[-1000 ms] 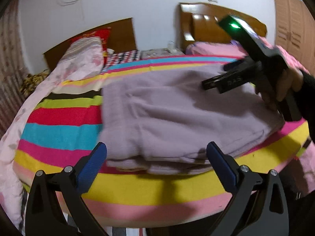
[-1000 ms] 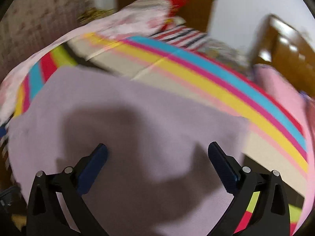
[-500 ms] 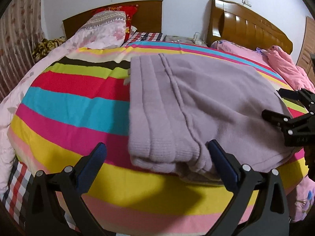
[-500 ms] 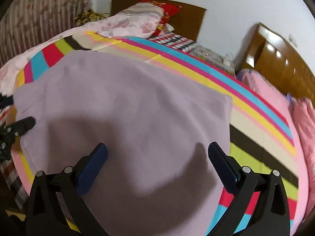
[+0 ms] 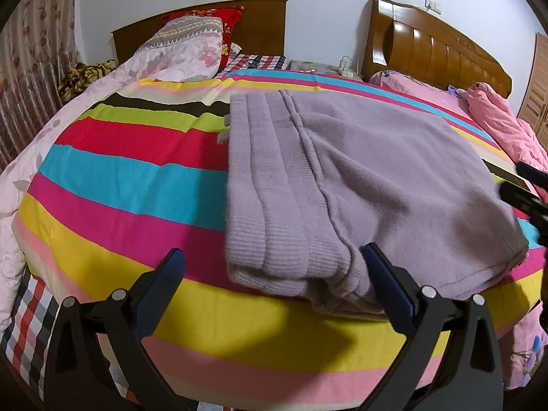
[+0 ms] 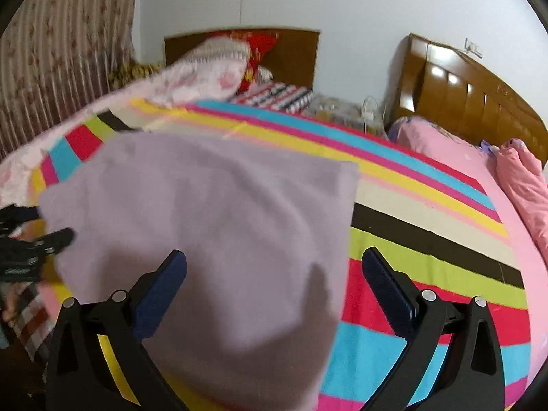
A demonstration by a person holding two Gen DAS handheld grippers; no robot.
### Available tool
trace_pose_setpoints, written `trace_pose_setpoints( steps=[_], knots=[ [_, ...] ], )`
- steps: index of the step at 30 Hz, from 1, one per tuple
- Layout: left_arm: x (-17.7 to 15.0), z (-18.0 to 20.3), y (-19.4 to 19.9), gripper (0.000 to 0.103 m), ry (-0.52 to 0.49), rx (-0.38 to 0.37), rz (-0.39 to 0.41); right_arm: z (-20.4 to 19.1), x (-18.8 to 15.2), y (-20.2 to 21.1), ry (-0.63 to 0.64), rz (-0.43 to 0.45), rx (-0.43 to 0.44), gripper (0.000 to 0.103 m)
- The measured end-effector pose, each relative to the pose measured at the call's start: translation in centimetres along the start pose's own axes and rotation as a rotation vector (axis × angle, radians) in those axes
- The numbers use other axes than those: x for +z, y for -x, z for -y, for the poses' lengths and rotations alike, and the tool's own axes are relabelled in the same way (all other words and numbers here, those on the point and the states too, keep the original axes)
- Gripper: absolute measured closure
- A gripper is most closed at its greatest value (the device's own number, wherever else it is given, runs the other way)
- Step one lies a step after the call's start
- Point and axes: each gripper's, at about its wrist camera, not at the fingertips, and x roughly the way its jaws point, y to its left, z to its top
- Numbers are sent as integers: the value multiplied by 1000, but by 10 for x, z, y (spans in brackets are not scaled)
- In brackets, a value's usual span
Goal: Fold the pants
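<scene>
The pants [image 5: 342, 178] lay folded on the striped bed [image 5: 120, 178], both tongs [image 5: 272, 287] [image 6: 274, 286] apart and empty (seemingly only a final tidy remained).

You have bright, even indoor light in both views, and the colours look strong. The left wrist view is sharp; you see the knit of the pants [image 5: 342, 178] clearly. The right wrist view is softer, with motion blur on the pillows [image 6: 219, 68] and the far stripes. Soft shadows fall on the pants near the fingers [image 6: 161, 287] and on the striped sheet [image 5: 274, 325]. Glare shines on the wooden headboard [image 6: 441, 75]. The fisheye lens bends straight lines, and the corners are black.
</scene>
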Motion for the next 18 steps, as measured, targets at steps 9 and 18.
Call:
trace_pose_setpoints(
  steps=[9,18],
  knots=[
    [-1,5,1,1,11,17,2,36,-53,-7,-156,-60,47,5],
    [-6,7,18,1,66,56,42,38,-58,0,-169,-59,48,5]
  ],
)
